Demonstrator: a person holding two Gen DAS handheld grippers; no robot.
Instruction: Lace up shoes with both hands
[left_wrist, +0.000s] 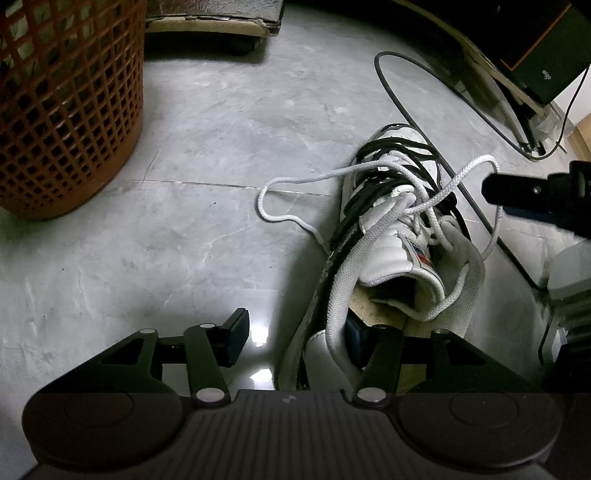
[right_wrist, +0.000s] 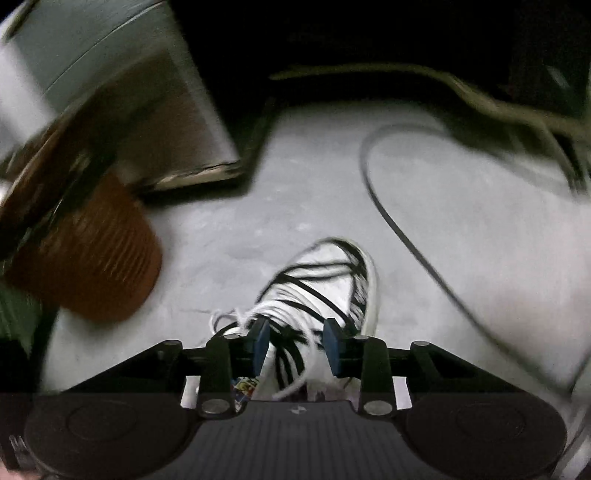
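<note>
A white shoe (left_wrist: 384, 254) with black stripes lies on the grey floor, toe pointing away. Its white lace (left_wrist: 280, 184) loops loosely over the floor on the left, and another loop arches over the tongue to the right. My left gripper (left_wrist: 295, 336) is open around the heel: the right finger sits inside the collar, while the left finger (left_wrist: 236, 332) stands clear of the shoe's outer side. My right gripper (left_wrist: 498, 203) enters from the right beside the lace loop. In the blurred right wrist view it (right_wrist: 295, 347) is open above the laced front of the shoe (right_wrist: 332, 280), pressing on nothing.
An orange mesh basket (left_wrist: 66, 103) stands at the left, also seen as the basket (right_wrist: 99, 266) in the right wrist view. A black cable (left_wrist: 406, 110) curves over the floor past the toe. A low piece of furniture (left_wrist: 214, 22) sits at the back. A white object (left_wrist: 569, 269) is at the right edge.
</note>
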